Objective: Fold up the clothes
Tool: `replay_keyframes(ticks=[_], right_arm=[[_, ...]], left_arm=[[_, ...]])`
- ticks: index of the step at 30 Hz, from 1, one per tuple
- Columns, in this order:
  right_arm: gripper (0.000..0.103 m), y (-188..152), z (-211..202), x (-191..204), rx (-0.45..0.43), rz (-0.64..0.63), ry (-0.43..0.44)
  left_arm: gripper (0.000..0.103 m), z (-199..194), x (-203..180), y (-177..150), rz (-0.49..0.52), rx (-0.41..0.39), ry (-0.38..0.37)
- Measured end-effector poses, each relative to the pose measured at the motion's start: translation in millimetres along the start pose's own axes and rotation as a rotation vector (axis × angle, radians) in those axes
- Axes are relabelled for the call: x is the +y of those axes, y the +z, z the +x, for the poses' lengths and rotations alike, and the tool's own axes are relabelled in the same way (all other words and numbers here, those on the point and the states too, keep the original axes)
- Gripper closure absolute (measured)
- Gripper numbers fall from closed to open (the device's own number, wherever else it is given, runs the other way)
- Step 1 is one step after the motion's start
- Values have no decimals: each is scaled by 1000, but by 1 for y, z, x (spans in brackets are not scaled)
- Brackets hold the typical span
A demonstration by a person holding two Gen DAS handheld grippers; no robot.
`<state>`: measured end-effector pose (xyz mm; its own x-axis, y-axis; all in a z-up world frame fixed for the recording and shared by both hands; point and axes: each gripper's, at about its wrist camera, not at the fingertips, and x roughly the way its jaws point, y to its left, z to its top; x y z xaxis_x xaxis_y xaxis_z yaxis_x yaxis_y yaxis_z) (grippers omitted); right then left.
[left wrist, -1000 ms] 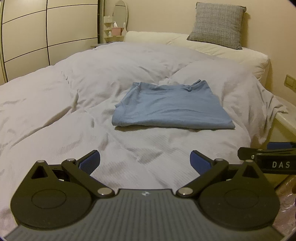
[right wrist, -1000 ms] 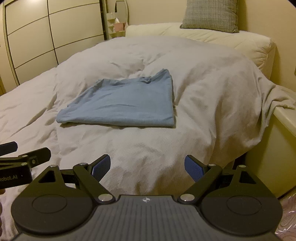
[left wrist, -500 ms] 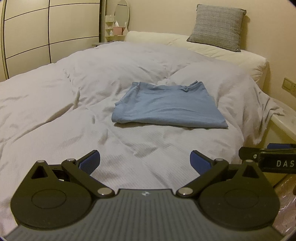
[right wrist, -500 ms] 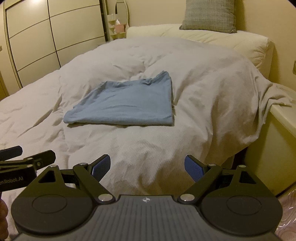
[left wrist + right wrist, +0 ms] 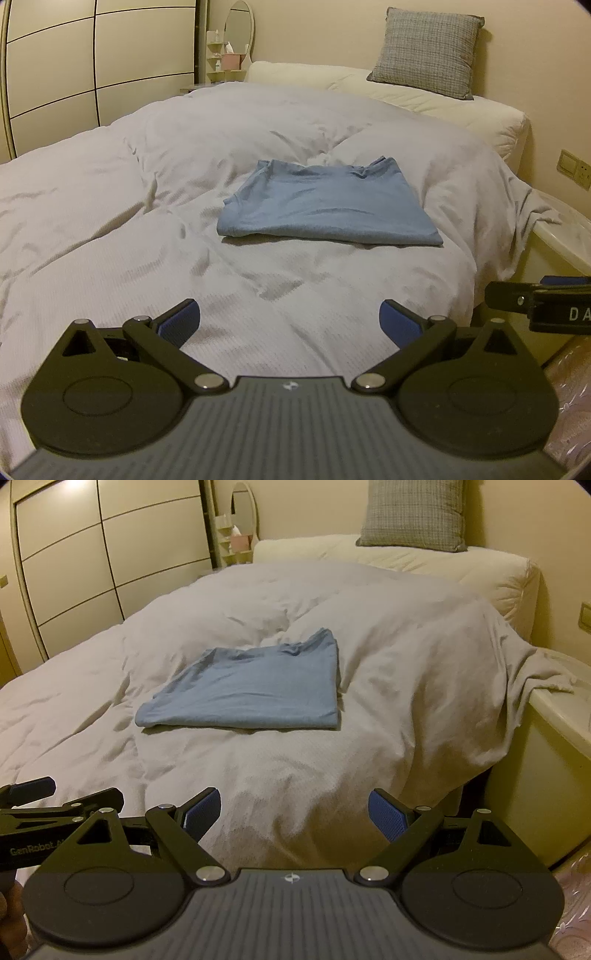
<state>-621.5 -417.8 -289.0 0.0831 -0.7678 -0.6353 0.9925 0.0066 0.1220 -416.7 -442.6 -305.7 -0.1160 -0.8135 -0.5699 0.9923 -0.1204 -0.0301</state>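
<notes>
left hand-held gripper (image 5: 26,849) side, right wrist view: white text "GenRobot.A", then cut off behind the right hand-held gripper's body
right hand-held gripper (image 5: 554,314) side, left wrist view: white letters "DA", cut off at frame edge
each gripper body, top centre: small white logo mark, no letters
other readable text: none
</notes>
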Motion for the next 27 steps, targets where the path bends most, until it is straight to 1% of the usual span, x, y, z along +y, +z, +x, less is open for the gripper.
replay_keyframes(ticks=[27], right_arm=[[14,0,-1,4,6,-1,4]], left_arm=[[1,1,-3,-6,7,-4,-1]])
